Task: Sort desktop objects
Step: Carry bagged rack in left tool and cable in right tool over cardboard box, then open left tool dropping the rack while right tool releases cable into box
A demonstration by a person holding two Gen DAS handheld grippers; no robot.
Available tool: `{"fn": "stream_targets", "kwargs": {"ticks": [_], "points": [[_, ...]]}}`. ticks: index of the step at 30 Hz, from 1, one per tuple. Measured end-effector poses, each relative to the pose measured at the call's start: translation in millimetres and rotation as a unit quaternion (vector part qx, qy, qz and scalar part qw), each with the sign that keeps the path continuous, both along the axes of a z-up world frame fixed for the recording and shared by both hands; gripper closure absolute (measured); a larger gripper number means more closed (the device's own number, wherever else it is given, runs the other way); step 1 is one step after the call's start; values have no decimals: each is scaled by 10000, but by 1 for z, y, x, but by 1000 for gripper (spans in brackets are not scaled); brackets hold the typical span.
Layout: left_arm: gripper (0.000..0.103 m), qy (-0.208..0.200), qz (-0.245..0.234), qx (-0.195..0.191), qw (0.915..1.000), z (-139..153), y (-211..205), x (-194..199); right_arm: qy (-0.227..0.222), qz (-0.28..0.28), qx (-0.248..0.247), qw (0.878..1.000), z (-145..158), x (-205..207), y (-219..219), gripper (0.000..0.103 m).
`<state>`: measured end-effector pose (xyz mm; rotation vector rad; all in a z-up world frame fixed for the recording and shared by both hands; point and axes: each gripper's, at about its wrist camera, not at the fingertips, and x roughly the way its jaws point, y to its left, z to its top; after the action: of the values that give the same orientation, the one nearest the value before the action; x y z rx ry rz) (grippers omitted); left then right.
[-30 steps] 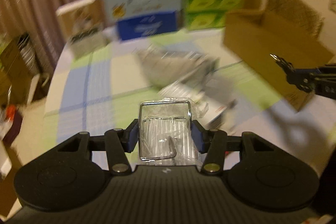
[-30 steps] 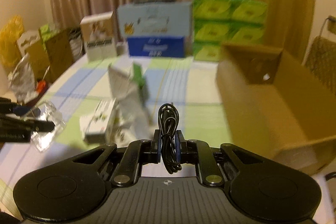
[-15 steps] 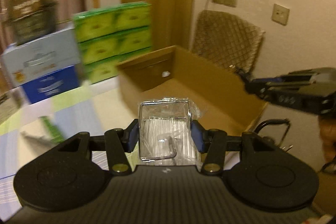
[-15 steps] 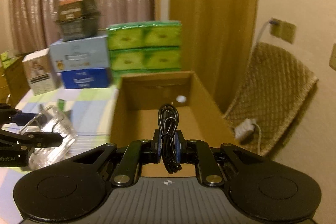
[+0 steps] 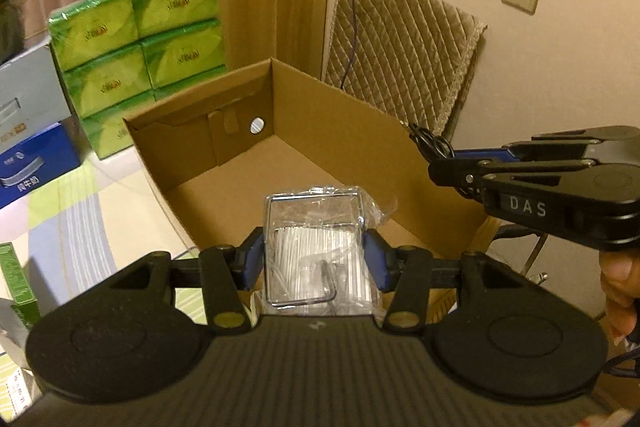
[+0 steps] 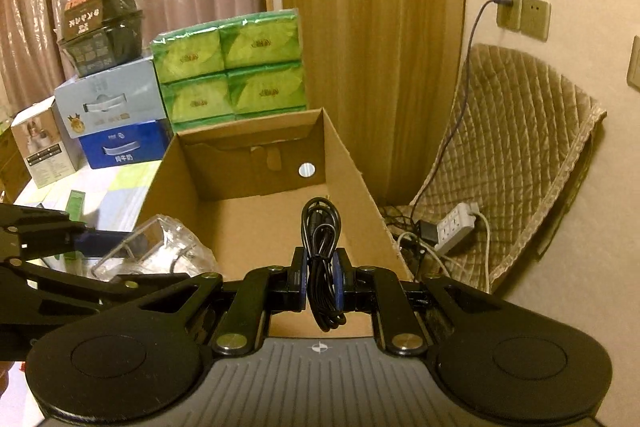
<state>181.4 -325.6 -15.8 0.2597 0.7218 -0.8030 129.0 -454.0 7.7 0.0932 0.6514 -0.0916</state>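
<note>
The cardboard box [image 6: 256,227] is my landmark; it stands open on the bench [image 5: 92,211], w/ the green tissue packs [image 6: 228,67] just behind its far wall and the quilted chair [image 6: 516,155] to the right of it. Its floor looks empty from both views.

My left gripper [image 5: 314,259] hangs over the near edge of the box. Its jaws stand at a middle width and press on both sides of the clear plastic packet [image 5: 314,251], which has a wire frame and white sticks inside. The packet's long axis runs along my fingers, so it points forward and down, toward the far wall of the box. The box floor is directly under and in front of it.

My right gripper [image 6: 320,287] is at the right wall of the box, also near the front edge. Its jaws are narrow, nearly closed, and pinch the black coiled cable [image 6: 322,263]. The cable bundle is long in the finger direction; the loop end points into the box, the other end hangs below the pads.

I think both hands are abt equally near to the box opening; next step is prob. to release, each thing falling inside.
</note>
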Motion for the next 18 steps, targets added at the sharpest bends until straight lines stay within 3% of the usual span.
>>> {"fn": "stream_targets", "kwargs": {"ticks": [2,3,18], "points": [[53,41,-18,-29,10000,-3,-2,2,25,6,-6,10000,-3,1,-1,94],[44,52,1,-69,10000,-4,-1,3,41,9,-12,10000,-4,1,-1,94],[41,-395,390,-216,9982,20,47,-4,158,94,133,9997,-15,9,6,93]]}}
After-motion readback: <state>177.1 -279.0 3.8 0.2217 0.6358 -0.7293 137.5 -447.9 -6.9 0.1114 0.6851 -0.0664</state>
